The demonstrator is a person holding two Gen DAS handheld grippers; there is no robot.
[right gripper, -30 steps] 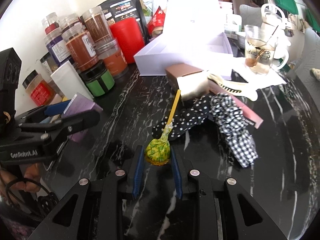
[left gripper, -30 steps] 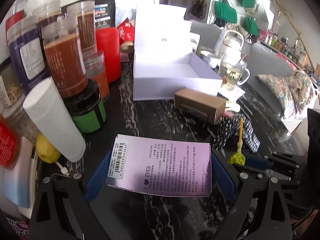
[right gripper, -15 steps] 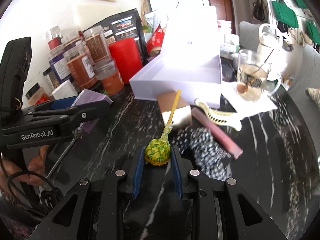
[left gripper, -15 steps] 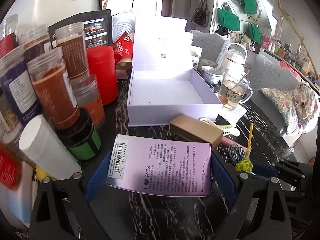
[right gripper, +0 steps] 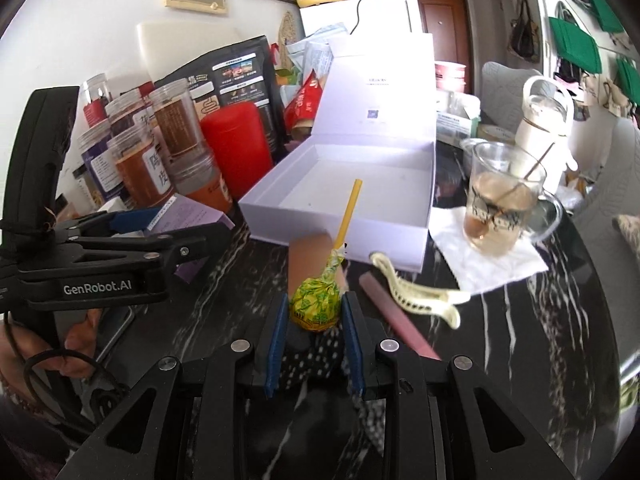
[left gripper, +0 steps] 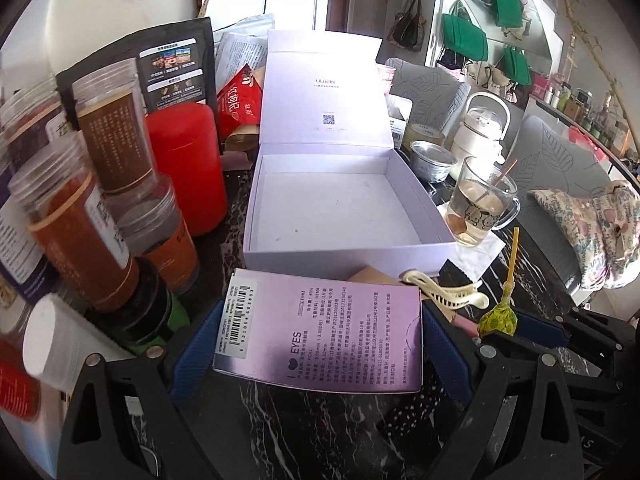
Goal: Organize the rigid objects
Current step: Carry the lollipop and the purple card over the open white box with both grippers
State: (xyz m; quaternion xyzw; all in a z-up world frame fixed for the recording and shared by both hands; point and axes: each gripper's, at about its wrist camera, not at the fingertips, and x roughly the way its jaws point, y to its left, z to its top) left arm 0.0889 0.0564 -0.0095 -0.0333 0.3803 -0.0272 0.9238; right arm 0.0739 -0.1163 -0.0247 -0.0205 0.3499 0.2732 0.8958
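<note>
Clutter lines the left side of the black marble table (left gripper: 320, 432): clear jars (left gripper: 108, 136), a red canister (left gripper: 184, 164) and a black pouch (left gripper: 172, 68), packed touching one another.

Left gripper (left gripper: 318, 344): blue pads spread wide, clamped on the short ends of a flat purple box (left gripper: 320, 332), held level above the table, barcode end to the left. Far edge of the purple box sits just short of the front wall of the open white box (left gripper: 348, 252). White box interior bare, lid standing upright at the back. Its left wall stands close to the red canister.

Right gripper (right gripper: 314, 320): pads nearly together, pinching the green-yellow wrapped head of a lollipop (right gripper: 316, 300), yellow stick pointing up and forward toward the white box (right gripper: 340, 236).

Between the grippers and the white box: a cream hair clip (right gripper: 416, 296), a pink stick (right gripper: 396, 328) and a brown carton (right gripper: 308, 252), crowding the near approach. A glass mug (right gripper: 504, 208) on a white napkin (right gripper: 500, 264) stands beside the box's right wall.

Left view only: lollipop (left gripper: 498, 318) seen side-on, just right of the purple box. Right view only: left gripper (right gripper: 192, 240) from the side, with the person's hand (right gripper: 72, 344) on its handle; spotted cloth (right gripper: 316, 356) under the right pads.
</note>
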